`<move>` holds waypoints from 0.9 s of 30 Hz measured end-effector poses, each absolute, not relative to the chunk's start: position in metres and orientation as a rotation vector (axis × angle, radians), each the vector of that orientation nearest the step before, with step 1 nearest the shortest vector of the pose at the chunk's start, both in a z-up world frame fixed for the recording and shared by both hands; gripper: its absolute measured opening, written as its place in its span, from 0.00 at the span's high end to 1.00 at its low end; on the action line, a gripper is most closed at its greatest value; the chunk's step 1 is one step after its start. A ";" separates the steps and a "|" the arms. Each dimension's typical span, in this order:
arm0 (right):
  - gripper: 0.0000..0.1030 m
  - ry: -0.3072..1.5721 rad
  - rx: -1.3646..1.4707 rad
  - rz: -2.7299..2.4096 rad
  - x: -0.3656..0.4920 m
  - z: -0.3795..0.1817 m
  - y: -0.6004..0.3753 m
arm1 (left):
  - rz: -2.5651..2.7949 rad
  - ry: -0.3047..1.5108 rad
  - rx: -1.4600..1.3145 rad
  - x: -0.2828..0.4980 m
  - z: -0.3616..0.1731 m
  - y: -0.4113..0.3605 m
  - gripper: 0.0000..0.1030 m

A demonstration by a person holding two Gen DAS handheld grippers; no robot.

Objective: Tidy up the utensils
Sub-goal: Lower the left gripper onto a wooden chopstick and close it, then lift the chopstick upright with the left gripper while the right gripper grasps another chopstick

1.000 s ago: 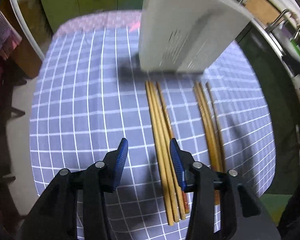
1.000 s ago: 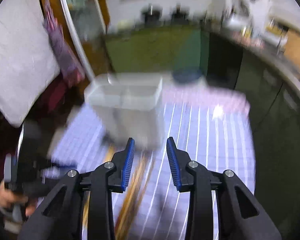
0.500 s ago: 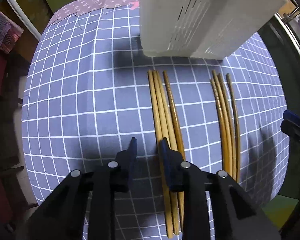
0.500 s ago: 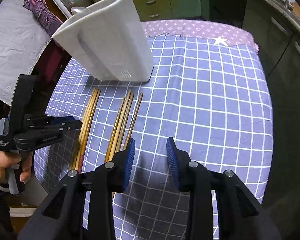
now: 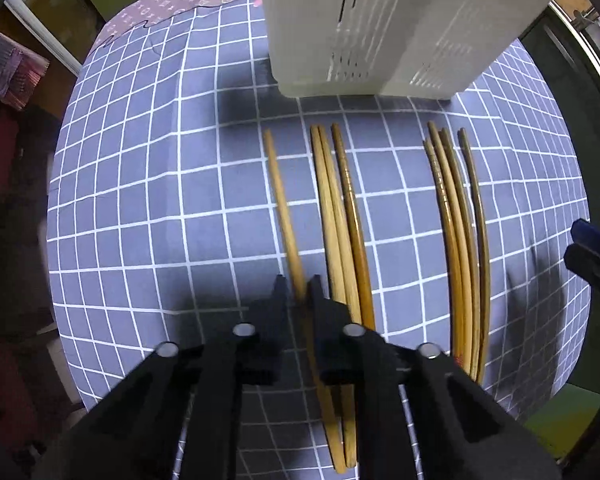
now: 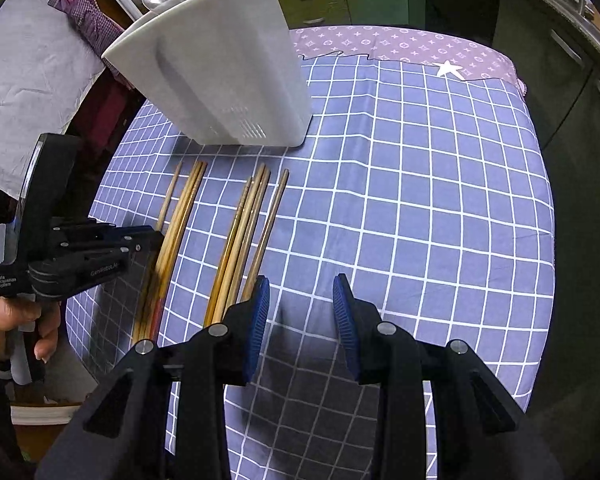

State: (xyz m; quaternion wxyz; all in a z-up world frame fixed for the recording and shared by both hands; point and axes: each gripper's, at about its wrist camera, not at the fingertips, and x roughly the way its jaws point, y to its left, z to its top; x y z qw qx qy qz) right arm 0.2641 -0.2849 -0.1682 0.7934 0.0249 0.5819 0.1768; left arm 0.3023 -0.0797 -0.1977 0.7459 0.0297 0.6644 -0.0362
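Observation:
Two bunches of wooden chopsticks lie on the blue checked cloth (image 5: 140, 208) in front of a white slotted utensil holder (image 5: 380, 20). My left gripper (image 5: 298, 286) points straight down and its jaws are closing on one pale chopstick (image 5: 280, 200), which sits apart to the left of the left bunch (image 5: 336, 220). The right bunch (image 5: 456, 220) lies untouched. In the right wrist view my right gripper (image 6: 298, 308) hangs open over bare cloth, just right of the right bunch (image 6: 248, 224), with nothing between its pads. The left gripper (image 6: 152, 236) and the holder (image 6: 228, 80) show there too.
A person's hand (image 6: 4, 320) holds the left gripper at the table's left edge. A purple patterned cloth (image 6: 400, 46) covers the table's far end. Dark cabinets (image 6: 572, 92) stand close on the right. The right half of the checked cloth (image 6: 440, 200) has no objects on it.
The left jaws narrowed from wide to nearly together around one chopstick, which now sits left of its bunch. The right gripper dropped and tipped down toward the table, then held still.

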 end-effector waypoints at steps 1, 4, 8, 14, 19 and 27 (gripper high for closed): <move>0.67 1.254 0.050 0.380 0.264 -0.168 -0.284 | -0.079 1.457 0.065 0.302 -0.198 -0.079 0.92; 0.67 1.270 0.032 0.381 0.265 -0.170 -0.278 | -0.084 1.458 0.063 0.303 -0.198 -0.081 0.92; 0.66 1.314 0.033 0.390 0.270 -0.176 -0.269 | -0.098 1.445 0.034 0.303 -0.194 -0.074 0.94; 0.66 1.378 0.038 0.398 0.280 -0.191 -0.250 | -0.126 1.328 0.009 0.293 -0.170 -0.056 0.94; 0.80 1.431 0.009 0.377 0.288 -0.206 -0.231 | -0.157 1.206 -0.019 0.271 -0.137 -0.047 0.94; 0.84 1.489 -0.024 0.325 0.298 -0.219 -0.209 | -0.190 1.023 -0.017 0.239 -0.098 -0.036 0.94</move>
